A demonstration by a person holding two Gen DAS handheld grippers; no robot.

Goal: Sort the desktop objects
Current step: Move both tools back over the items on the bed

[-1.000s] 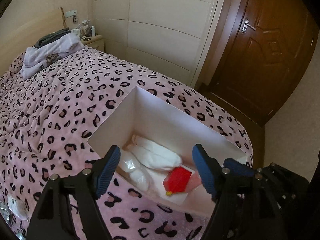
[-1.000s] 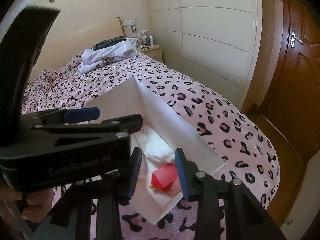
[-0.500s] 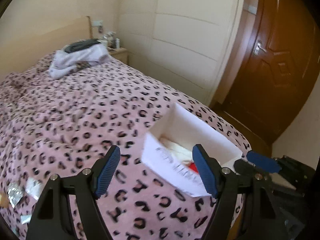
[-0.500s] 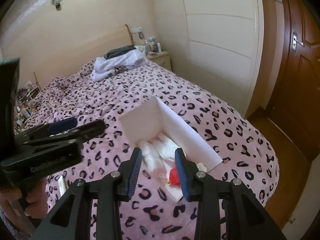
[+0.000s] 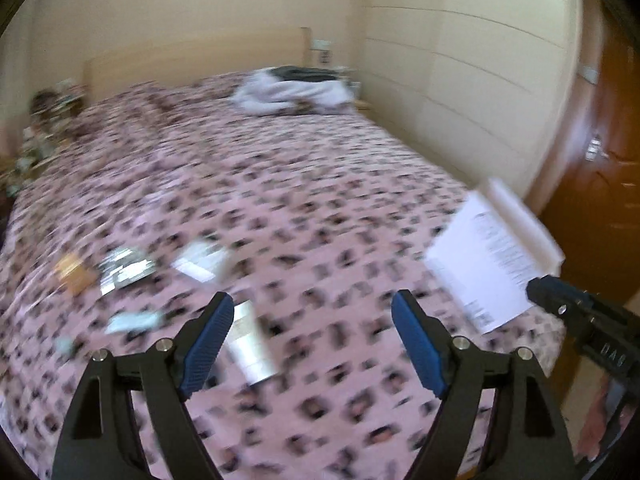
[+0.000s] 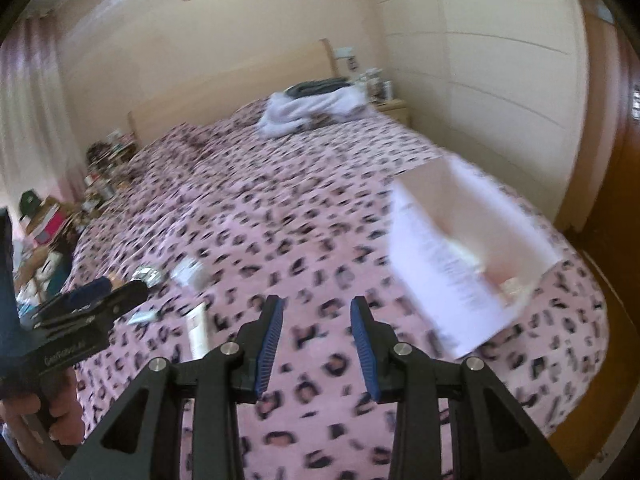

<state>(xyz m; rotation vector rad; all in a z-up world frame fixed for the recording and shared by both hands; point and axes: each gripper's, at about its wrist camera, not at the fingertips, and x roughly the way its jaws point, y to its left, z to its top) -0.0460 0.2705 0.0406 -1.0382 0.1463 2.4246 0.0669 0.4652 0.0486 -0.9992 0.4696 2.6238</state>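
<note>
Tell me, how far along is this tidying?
Some things already lie in the white box. Nothing is in hand: the left gripper and right gripper are both open and empty. Still left: small packets and a white tube scattered on the bedspread.

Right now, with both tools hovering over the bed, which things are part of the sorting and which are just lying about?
Part of the job:
white box
white tube
silver packet
white carton
left gripper and right gripper, jaws open

Just lying about:
folded clothes
nightstand
wooden door
</note>
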